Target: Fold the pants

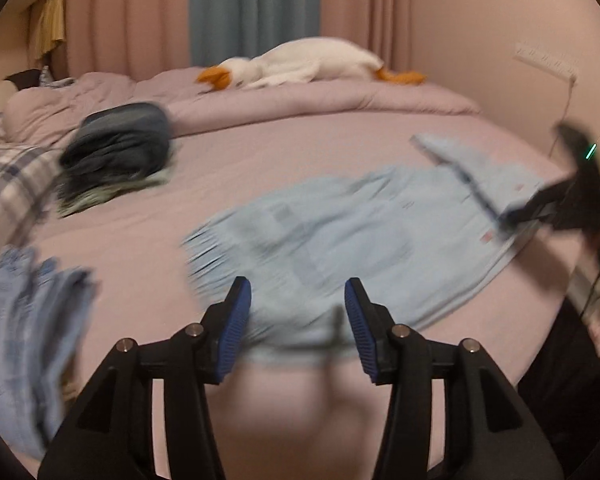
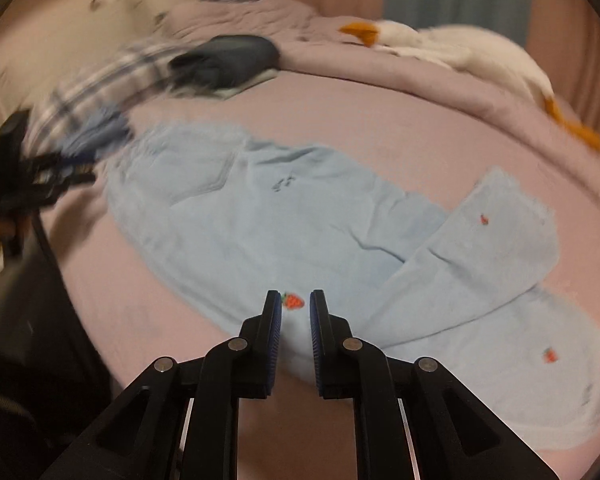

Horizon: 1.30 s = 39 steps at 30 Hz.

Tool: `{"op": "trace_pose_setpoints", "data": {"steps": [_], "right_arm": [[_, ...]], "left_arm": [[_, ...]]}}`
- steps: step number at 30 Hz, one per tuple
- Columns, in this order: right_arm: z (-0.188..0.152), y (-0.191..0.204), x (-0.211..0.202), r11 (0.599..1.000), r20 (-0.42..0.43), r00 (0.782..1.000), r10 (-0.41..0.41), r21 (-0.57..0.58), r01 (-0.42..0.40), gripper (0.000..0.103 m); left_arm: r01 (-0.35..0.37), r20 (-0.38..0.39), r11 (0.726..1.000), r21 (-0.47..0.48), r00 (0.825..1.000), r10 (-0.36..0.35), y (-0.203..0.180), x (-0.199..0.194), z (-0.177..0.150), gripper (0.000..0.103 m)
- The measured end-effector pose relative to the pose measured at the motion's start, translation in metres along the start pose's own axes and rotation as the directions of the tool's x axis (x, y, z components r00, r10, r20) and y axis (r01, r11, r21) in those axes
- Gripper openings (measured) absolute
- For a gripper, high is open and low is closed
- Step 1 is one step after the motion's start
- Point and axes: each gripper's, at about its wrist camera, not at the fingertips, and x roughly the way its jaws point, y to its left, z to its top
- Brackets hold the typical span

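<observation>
Light blue pants (image 1: 340, 224) (image 2: 280, 220) lie spread flat on the pink bed sheet (image 1: 148, 248), with small red strawberry embroideries (image 2: 292, 301). One leg end (image 2: 500, 232) is folded back over the rest. My left gripper (image 1: 297, 284) is open and hovers over the pants' near edge, its blue pads apart with nothing pressed between them. My right gripper (image 2: 296, 296) stands just over the pants' near edge beside a strawberry. Its pads are a narrow gap apart and hold nothing. Each gripper also shows in the other's view: the right gripper (image 1: 540, 204) and the left gripper (image 2: 40, 176).
A stack of dark folded clothes (image 1: 116, 148) (image 2: 228, 60) sits at the back left of the bed. A plaid cloth (image 1: 8, 188) and a blue denim garment (image 1: 28, 320) lie left. A white plush goose (image 1: 300, 62) rests on the bunched duvet (image 1: 340, 100). Wall at right.
</observation>
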Motion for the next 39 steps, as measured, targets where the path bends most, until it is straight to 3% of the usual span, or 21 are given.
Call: {"op": "trace_pose_setpoints", "data": {"steps": [2, 5, 8, 10, 11, 12, 14, 18, 21, 25, 26, 27, 28, 31, 34, 36, 37, 39], "right_arm": [[-0.006, 0.003, 0.022, 0.999, -0.058, 0.998, -0.031, 0.009, 0.031, 0.012], [-0.017, 0.01, 0.05, 0.999, -0.149, 0.988, -0.045, -0.015, 0.043, 0.012], [-0.01, 0.004, 0.039, 1.0, -0.127, 0.992, 0.016, 0.027, -0.013, 0.012], [0.001, -0.014, 0.022, 0.994, -0.064, 0.996, 0.063, 0.093, -0.057, 0.013], [0.01, -0.031, 0.012, 0.988, -0.023, 0.998, 0.06, 0.146, -0.056, 0.021], [0.017, -0.045, 0.008, 0.981, -0.001, 0.999, 0.046, 0.189, -0.045, 0.035], [0.031, -0.076, 0.005, 0.954, 0.029, 0.999, -0.013, 0.299, 0.004, 0.051], [0.067, -0.133, 0.034, 0.874, -0.046, 0.988, -0.147, 0.462, 0.151, 0.051], [0.092, -0.151, 0.07, 0.849, -0.126, 0.977, -0.17, 0.485, 0.211, 0.051], [0.105, -0.156, 0.118, 0.827, -0.265, 0.929, -0.257, 0.437, 0.353, 0.051], [0.109, -0.159, 0.124, 0.825, -0.294, 0.912, -0.284, 0.41, 0.389, 0.037], [0.107, -0.159, 0.129, 0.825, -0.318, 0.891, -0.323, 0.367, 0.43, 0.006], [0.105, -0.16, 0.127, 0.831, -0.317, 0.891, -0.326, 0.354, 0.429, 0.004], [0.09, -0.172, 0.098, 0.81, -0.236, 0.926, -0.295, 0.453, 0.373, 0.003], [0.061, -0.183, 0.027, 0.759, -0.064, 0.953, -0.295, 0.59, 0.275, 0.003], [0.021, -0.19, -0.036, 0.688, 0.064, 0.943, -0.328, 0.699, 0.192, 0.003], [0.006, -0.191, -0.053, 0.669, 0.11, 0.936, -0.335, 0.727, 0.153, 0.003], [-0.042, -0.196, -0.092, 0.592, 0.167, 0.913, -0.371, 0.801, 0.094, 0.003]], "left_arm": [[0.058, -0.007, 0.998, 0.003, 0.998, -0.058, -0.022, 0.019, 0.008, 0.049], [0.074, -0.103, 0.994, 0.08, 0.993, -0.066, -0.054, 0.05, 0.009, 0.049], [0.082, -0.178, 0.985, 0.15, 0.983, -0.055, -0.073, 0.069, 0.006, 0.049], [0.103, -0.184, 0.984, 0.144, 0.98, -0.076, -0.077, 0.072, 0.008, 0.049], [0.122, -0.184, 0.985, 0.12, 0.978, -0.099, -0.078, 0.074, 0.012, 0.052], [0.147, -0.176, 0.986, 0.084, 0.976, -0.13, -0.078, 0.075, 0.017, 0.054], [0.175, -0.168, 0.984, 0.025, 0.971, -0.168, -0.078, 0.078, 0.024, 0.057], [0.229, -0.169, 0.972, -0.055, 0.957, -0.235, -0.086, 0.091, 0.033, 0.06], [0.226, -0.201, 0.972, -0.059, 0.951, -0.233, -0.096, 0.105, 0.032, 0.06], [0.232, -0.218, 0.972, -0.049, 0.947, -0.237, -0.099, 0.111, 0.033, 0.061], [0.239, -0.22, 0.97, -0.051, 0.944, -0.245, -0.099, 0.111, 0.034, 0.061], [0.243, -0.219, 0.969, -0.055, 0.943, -0.249, -0.098, 0.111, 0.034, 0.061], [0.245, -0.219, 0.968, -0.059, 0.943, -0.252, -0.096, 0.111, 0.033, 0.061], [0.247, -0.218, 0.967, -0.067, 0.942, -0.256, -0.095, 0.111, 0.032, 0.061], [0.242, -0.216, 0.968, -0.066, 0.944, -0.251, -0.095, 0.111, 0.03, 0.061], [0.241, -0.216, 0.968, -0.072, 0.944, -0.251, -0.095, 0.111, 0.03, 0.061], [0.241, -0.216, 0.967, -0.077, 0.943, -0.253, -0.094, 0.111, 0.03, 0.061], [0.245, -0.218, 0.965, -0.089, 0.941, -0.259, -0.091, 0.111, 0.03, 0.061]]}}
